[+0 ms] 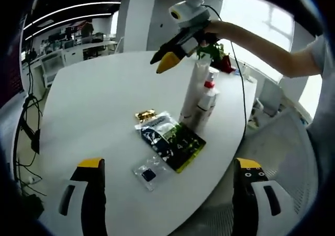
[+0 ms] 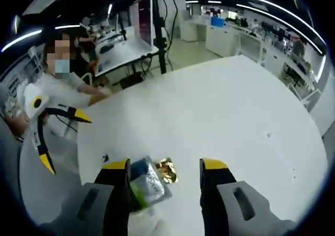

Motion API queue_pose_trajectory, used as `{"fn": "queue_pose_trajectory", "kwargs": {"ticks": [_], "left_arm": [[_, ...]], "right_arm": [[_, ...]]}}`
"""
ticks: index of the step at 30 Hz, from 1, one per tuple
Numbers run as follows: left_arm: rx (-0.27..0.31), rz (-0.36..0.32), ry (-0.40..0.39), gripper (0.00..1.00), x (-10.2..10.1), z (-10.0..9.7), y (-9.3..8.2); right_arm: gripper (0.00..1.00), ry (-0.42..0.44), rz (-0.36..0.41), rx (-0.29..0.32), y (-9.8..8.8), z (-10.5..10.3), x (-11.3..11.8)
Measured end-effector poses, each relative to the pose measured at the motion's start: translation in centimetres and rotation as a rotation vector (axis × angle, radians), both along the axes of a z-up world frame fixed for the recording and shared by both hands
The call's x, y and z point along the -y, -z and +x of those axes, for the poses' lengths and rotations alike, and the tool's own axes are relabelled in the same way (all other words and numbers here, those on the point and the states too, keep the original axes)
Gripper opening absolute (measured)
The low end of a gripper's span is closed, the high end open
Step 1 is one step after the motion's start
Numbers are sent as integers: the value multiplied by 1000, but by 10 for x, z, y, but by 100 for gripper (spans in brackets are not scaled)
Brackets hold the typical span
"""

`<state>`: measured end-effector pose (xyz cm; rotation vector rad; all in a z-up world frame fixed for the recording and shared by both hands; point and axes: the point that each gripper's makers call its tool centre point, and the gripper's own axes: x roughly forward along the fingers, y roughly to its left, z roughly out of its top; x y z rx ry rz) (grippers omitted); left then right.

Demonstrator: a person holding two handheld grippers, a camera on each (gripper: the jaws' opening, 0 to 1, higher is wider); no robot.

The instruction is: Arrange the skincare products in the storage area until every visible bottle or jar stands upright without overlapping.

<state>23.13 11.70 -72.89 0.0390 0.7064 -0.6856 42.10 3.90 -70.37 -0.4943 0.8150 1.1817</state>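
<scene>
Left gripper view: left gripper (image 1: 170, 194) hangs back over the near edge of the white bench (image 1: 99, 100), jaws spread wide, nothing between them. Ahead of them, roughly centred, lie a small clear sachet (image 1: 149, 173), a dark green-and-black packet (image 1: 170, 140) and a gold foil piece (image 1: 146, 114), all flat on the bench. Just beyond the packet stand a tall white bottle (image 1: 194, 92) and a shorter white bottle with a red collar (image 1: 206, 104), both upright and so close together that contact between them can't be ruled out.

The right gripper (image 1: 168, 60) sits over the tall bottle's top, yellow tips pointing down and out to the side. From the right gripper view its jaws (image 2: 165, 168) are released, with the gold foil (image 2: 167, 170) in the gap and the packet (image 2: 144, 186) against the inner side of one jaw. The bottles sit under the camera, out of sight.

Judgement: the bottles already look upright, so the step in hand is spacing and tidying rather than righting. Next move probably needs the right jaws lowered around one bottle's body, then a short slide to open a clear gap without tipping it. The tall bottle looks top-heavy, so grip low.
</scene>
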Motion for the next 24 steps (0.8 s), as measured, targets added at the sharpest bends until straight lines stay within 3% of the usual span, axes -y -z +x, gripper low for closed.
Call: {"fn": "queue_pose_trajectory", "kwargs": {"ticks": [4, 10, 18, 24], "left_arm": [[-13, 2, -7, 94, -1, 1, 4], [-29, 3, -14, 92, -1, 2, 8], [-49, 3, -15, 90, 0, 5, 13], [-66, -4, -16, 88, 0, 6, 18]], "right_arm": [[41, -21, -59, -41, 22, 3, 6], [33, -34, -89, -108, 51, 5, 9], [29, -57, -169, -189, 87, 0, 15], [26, -72, -200, -235, 104, -6, 16]]}}
